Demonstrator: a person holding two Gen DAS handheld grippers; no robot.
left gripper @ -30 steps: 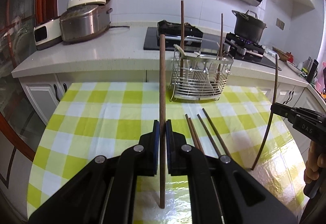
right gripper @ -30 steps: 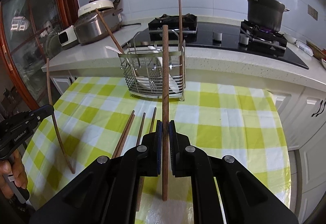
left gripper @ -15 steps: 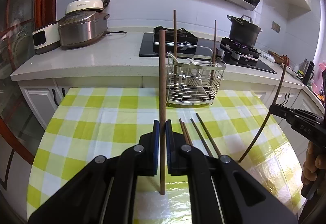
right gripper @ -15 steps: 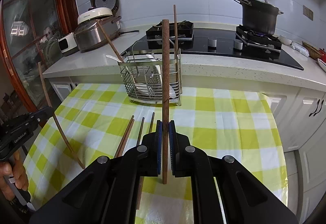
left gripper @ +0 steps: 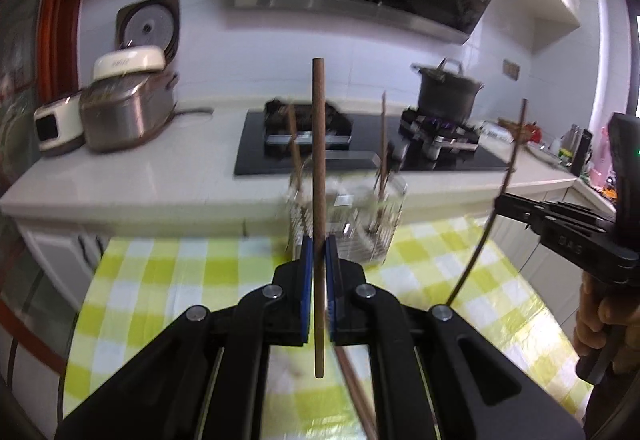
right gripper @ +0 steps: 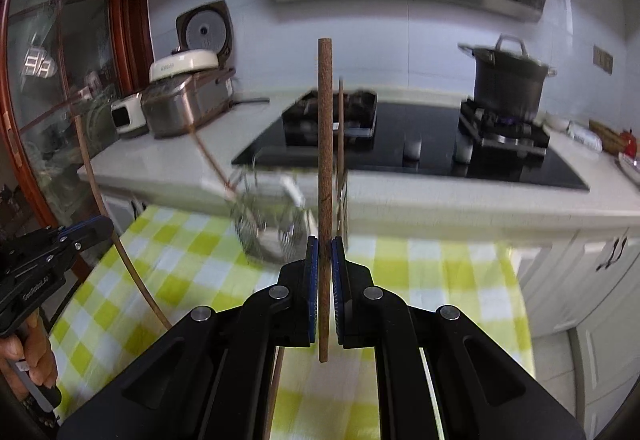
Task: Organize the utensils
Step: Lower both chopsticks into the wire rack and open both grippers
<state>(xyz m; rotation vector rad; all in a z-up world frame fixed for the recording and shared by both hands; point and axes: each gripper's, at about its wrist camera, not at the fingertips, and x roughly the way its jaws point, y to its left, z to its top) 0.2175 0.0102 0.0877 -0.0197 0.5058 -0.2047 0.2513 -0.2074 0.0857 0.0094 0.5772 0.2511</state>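
Note:
My left gripper (left gripper: 319,256) is shut on a brown chopstick (left gripper: 319,167) held upright above the checked tablecloth. My right gripper (right gripper: 324,260) is shut on another brown chopstick (right gripper: 324,143), also upright. The wire utensil basket (left gripper: 346,224) stands at the table's far edge, blurred, with chopsticks standing in it; it also shows in the right wrist view (right gripper: 272,215). The right gripper (left gripper: 560,228) appears at the right of the left wrist view, the left gripper (right gripper: 44,260) at the left of the right wrist view. Loose chopsticks (left gripper: 356,392) lie on the cloth under my fingers.
The yellow-green checked table (left gripper: 180,280) sits against a white counter (left gripper: 160,175) with a rice cooker (left gripper: 124,107), a gas hob (left gripper: 320,135) and a black pot (left gripper: 446,91). White cabinets (right gripper: 600,280) stand to the right.
Both grippers have risen and moved toward the basket, each keeping its chopstick. The view now tilts up, and the loose chopsticks have slipped under the fingers.

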